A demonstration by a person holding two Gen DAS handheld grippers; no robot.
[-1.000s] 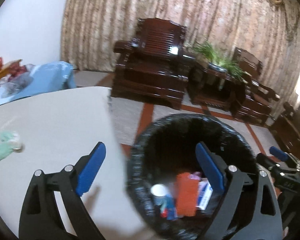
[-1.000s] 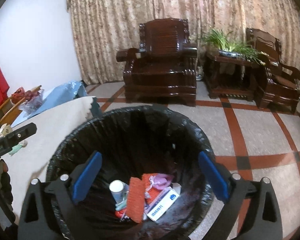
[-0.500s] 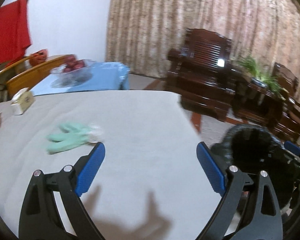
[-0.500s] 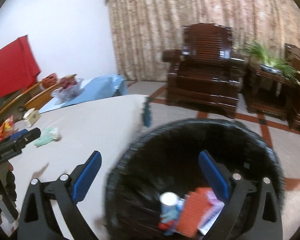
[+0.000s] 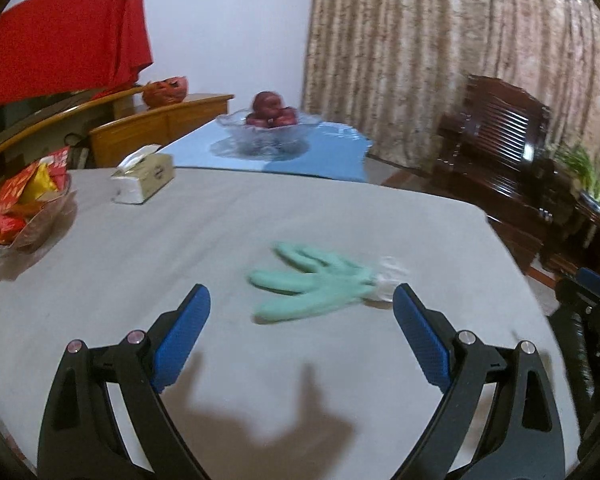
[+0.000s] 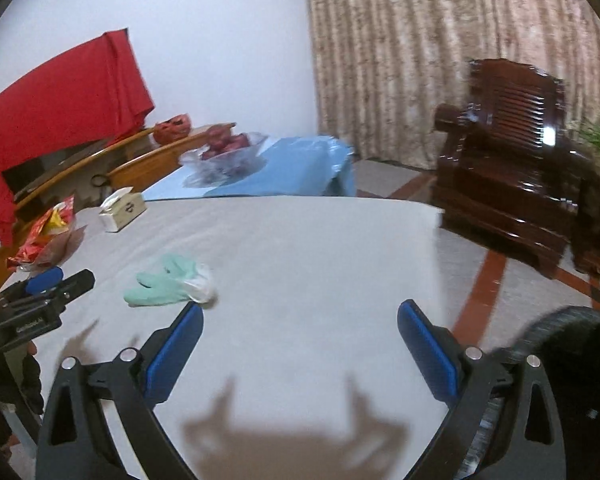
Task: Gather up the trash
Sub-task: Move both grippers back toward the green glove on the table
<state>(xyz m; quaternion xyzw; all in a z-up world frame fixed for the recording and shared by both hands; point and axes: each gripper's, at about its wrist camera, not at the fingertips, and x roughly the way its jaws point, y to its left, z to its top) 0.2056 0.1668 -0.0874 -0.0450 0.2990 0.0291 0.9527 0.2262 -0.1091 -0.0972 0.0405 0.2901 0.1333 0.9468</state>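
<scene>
Tongs gape wide above green glove on table

You have a wide table covered in pale grey cloth, with a mint-green rubber glove lying flat near its middle. At its far left sit a white tissue box and a clear dish of red snack packets.

No legible text anywhere.
</scene>
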